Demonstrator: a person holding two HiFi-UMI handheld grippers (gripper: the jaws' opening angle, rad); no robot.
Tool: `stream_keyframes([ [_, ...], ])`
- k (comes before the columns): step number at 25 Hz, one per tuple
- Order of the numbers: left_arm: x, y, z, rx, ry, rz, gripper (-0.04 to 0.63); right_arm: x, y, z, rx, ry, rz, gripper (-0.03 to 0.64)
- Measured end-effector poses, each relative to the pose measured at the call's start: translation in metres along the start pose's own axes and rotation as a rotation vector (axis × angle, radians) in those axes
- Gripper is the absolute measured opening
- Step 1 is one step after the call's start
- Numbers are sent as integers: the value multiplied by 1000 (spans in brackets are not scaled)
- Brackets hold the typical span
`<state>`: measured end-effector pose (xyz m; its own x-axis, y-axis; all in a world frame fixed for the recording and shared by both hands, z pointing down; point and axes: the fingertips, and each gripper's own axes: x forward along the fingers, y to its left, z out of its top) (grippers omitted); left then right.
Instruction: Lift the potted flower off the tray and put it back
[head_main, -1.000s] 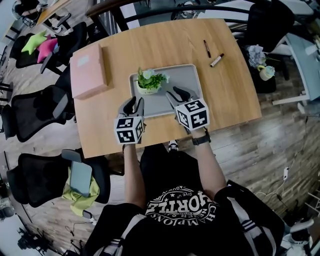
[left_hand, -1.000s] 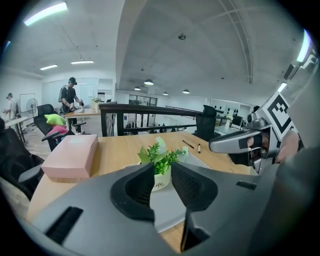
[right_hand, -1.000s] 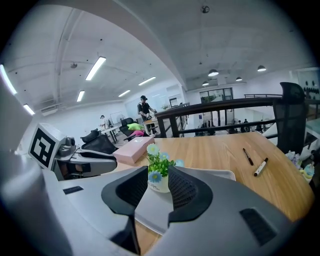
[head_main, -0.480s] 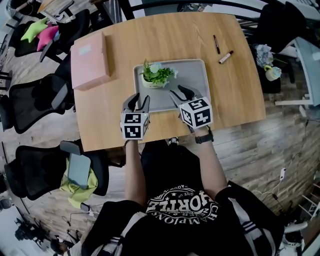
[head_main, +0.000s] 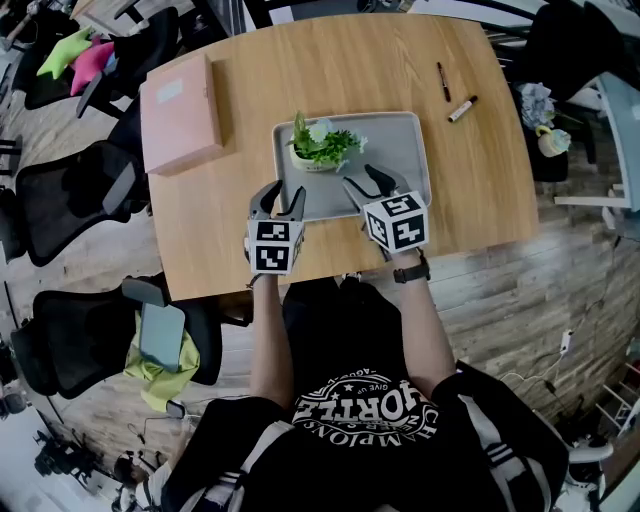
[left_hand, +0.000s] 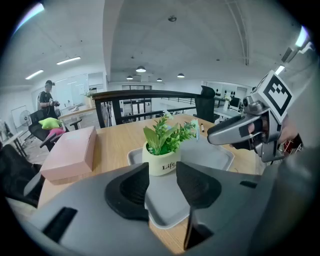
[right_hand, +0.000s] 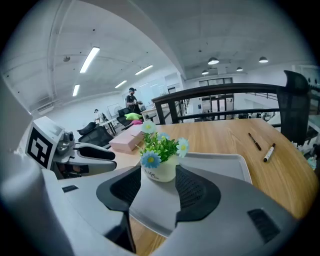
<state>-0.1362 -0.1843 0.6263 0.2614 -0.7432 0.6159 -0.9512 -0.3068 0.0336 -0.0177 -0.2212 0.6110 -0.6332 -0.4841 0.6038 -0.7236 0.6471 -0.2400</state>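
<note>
A small white pot of green leaves and blue flowers (head_main: 322, 150) stands upright on the left part of a grey tray (head_main: 405, 145) on the wooden table. My left gripper (head_main: 282, 193) hovers over the tray's near left corner, and its jaws are opening with nothing between them. My right gripper (head_main: 363, 180) is over the tray's near edge, to the right of the pot, also opening and empty. In the left gripper view the pot (left_hand: 162, 159) is just beyond the jaws (left_hand: 162, 185). The right gripper view shows the pot (right_hand: 160, 167) ahead of the jaws (right_hand: 159, 192).
A pink box (head_main: 180, 112) lies on the table left of the tray. A pen (head_main: 443, 80) and a marker (head_main: 462, 108) lie at the far right. Black office chairs (head_main: 70, 200) stand to the left. A dark railing (left_hand: 150, 95) runs behind the table.
Both grippers have come down closer to the tray's near edge, and the jaws of both have spread wider. The pot has not moved.
</note>
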Motion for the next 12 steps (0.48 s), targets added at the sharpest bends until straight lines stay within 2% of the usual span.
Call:
stream_keyframes([
  [7,11,2,-4,-3,39,-38,196,15,-5,-5,10,16,-6,225],
  [12,22,5,-5,26,55,-63,214,27,-11,-9,18,34,-8,235],
])
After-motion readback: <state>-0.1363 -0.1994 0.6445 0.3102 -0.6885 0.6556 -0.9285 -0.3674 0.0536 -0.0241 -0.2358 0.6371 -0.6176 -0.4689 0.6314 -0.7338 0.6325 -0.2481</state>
